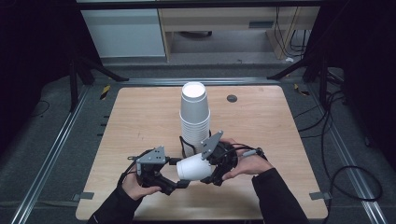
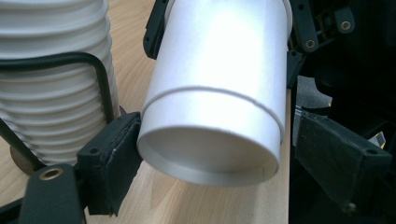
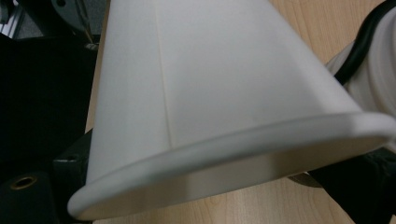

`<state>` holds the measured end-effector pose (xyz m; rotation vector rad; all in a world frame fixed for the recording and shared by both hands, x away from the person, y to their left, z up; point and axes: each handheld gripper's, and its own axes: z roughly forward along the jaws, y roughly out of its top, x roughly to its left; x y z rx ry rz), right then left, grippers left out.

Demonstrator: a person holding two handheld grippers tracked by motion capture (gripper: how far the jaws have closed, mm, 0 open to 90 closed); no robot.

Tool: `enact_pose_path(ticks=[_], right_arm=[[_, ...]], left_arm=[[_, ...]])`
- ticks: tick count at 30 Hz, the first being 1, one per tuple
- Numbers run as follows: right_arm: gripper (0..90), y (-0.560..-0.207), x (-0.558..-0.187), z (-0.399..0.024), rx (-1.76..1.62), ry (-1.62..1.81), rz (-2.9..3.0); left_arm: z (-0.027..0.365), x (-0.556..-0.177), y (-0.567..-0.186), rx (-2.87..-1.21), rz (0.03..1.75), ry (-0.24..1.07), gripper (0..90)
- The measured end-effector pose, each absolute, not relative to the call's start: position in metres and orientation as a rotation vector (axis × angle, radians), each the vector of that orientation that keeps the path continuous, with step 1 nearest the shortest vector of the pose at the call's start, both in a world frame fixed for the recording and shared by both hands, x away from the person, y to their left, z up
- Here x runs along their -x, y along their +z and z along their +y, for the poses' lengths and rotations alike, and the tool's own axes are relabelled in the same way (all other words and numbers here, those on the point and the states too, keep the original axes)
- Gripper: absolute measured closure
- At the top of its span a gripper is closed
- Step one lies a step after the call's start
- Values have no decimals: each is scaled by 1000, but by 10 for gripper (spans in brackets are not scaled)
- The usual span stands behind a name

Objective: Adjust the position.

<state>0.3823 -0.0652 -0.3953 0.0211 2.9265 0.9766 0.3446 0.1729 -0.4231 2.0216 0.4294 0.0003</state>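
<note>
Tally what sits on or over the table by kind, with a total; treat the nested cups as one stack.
Stack of white paper cups: 1
Single white paper cup, lying sideways between the grippers: 1
Black wire holder around the stack's base: 1
Hand-held grippers, left gripper and right gripper: 2
Dark round grommet in the table top: 1
Total: 6
</note>
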Motion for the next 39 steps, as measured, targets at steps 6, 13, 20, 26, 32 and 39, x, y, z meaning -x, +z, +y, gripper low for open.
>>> enact_pose_path(ticks=[6,13,20,26,32,39], right_arm=[[85,-396,-382,-55,6,950,2942],[83,-393,-381,-48,24,950,2945],[78,-394,-382,-44,22,951,2949],[57,-396,-384,-46,-5,995,2941],[43,-397,-385,-48,-27,1014,2939],[47,-396,-385,-51,-25,1029,2935]], left_arm=[[172,-345,-425,-2037,437,2,145],[170,-346,-427,-2050,445,10,160],[171,-346,-427,-2045,440,15,182],[171,-346,-426,-2036,436,26,187],[172,-346,-426,-2026,431,16,203],[172,-347,-427,-2019,429,5,208]])
